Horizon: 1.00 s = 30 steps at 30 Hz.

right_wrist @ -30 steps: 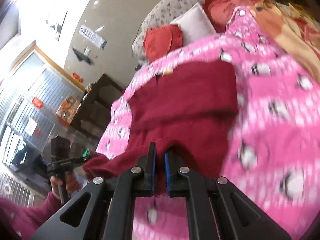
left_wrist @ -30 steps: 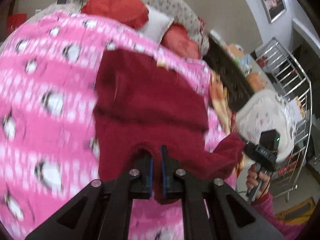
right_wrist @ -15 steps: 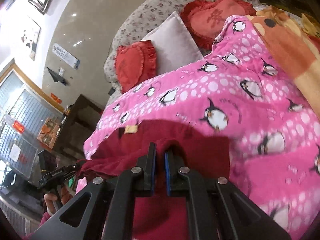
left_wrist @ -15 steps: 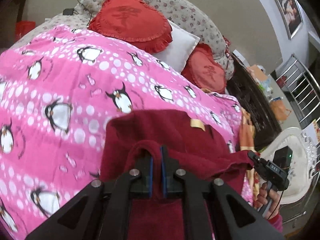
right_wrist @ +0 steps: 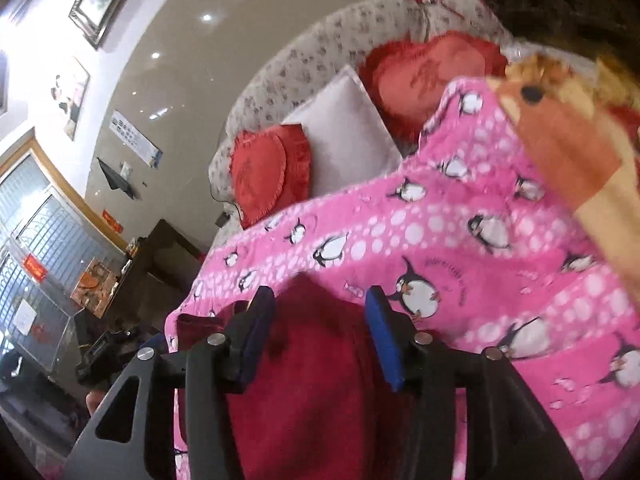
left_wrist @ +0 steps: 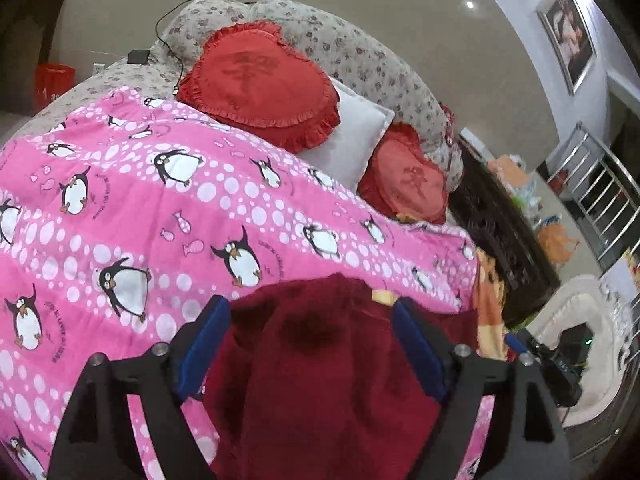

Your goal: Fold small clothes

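Note:
A dark red knitted garment [left_wrist: 316,380] lies folded on the pink penguin blanket [left_wrist: 160,216]; a small yellow label shows at its far edge. My left gripper [left_wrist: 310,344] is open over the garment, blue pads spread wide, nothing held. In the right wrist view the same garment [right_wrist: 316,392] lies under my right gripper [right_wrist: 318,332], which is also open and empty. The right gripper's tip also shows in the left wrist view [left_wrist: 516,344] at the garment's right side.
Two red heart cushions [left_wrist: 260,84] and a white pillow [left_wrist: 352,140] lean on the floral headboard [left_wrist: 360,52]. An orange blanket [right_wrist: 568,152] lies at the bed's right. A dark cabinet [left_wrist: 500,232] and a metal rack [left_wrist: 600,192] stand beside the bed.
Both grippers carried the garment's near edge forward over itself, then opened and let it go. The garment now lies folded over.

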### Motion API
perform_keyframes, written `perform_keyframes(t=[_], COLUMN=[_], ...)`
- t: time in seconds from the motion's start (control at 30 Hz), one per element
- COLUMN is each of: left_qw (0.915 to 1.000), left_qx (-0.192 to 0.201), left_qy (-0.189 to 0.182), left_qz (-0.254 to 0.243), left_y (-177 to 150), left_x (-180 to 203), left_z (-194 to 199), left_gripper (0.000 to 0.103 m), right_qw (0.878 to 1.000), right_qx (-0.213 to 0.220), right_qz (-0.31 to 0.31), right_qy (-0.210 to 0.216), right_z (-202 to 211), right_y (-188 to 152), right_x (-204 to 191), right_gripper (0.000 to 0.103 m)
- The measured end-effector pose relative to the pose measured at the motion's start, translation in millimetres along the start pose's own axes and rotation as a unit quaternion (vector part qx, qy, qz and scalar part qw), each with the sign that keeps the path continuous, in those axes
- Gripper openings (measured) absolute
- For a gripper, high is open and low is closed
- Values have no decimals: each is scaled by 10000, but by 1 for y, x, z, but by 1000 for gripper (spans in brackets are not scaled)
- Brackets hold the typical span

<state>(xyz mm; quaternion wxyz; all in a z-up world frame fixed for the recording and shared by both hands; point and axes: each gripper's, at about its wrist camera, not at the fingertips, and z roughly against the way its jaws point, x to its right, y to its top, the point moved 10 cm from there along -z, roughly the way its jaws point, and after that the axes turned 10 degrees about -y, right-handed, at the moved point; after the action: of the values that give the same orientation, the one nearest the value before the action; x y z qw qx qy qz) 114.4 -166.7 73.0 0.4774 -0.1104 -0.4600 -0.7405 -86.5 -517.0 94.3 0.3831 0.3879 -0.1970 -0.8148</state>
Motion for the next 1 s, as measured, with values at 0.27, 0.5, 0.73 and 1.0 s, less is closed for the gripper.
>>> perform_keyframes(t=[0.27, 0.5, 0.73, 1.0], left_qw=[9948, 9909, 9860, 9839], left_qx=[-495, -624, -572, -434], left_qy=[825, 1186, 1455, 1520], left_qz=[-329, -141, -588, -829], left_y=[-34, -24, -33, -48], left_x=[-12, -50, -37, -12], left_z=[-58, -94, -84, -50], left_gripper=[86, 86, 89, 90], right_qw=[9758, 9780, 9793, 9804], right_qx=[-540, -591, -529, -651], right_qz=[1989, 1465, 1422, 1459], right_qy=[-732, -1364, -1342, -1151], right_z=[-66, -142, -130, -55], right_y=[-55, -31, -25, -59], right_x=[-63, -21, -22, -24], right_gripper=[18, 17, 17, 17])
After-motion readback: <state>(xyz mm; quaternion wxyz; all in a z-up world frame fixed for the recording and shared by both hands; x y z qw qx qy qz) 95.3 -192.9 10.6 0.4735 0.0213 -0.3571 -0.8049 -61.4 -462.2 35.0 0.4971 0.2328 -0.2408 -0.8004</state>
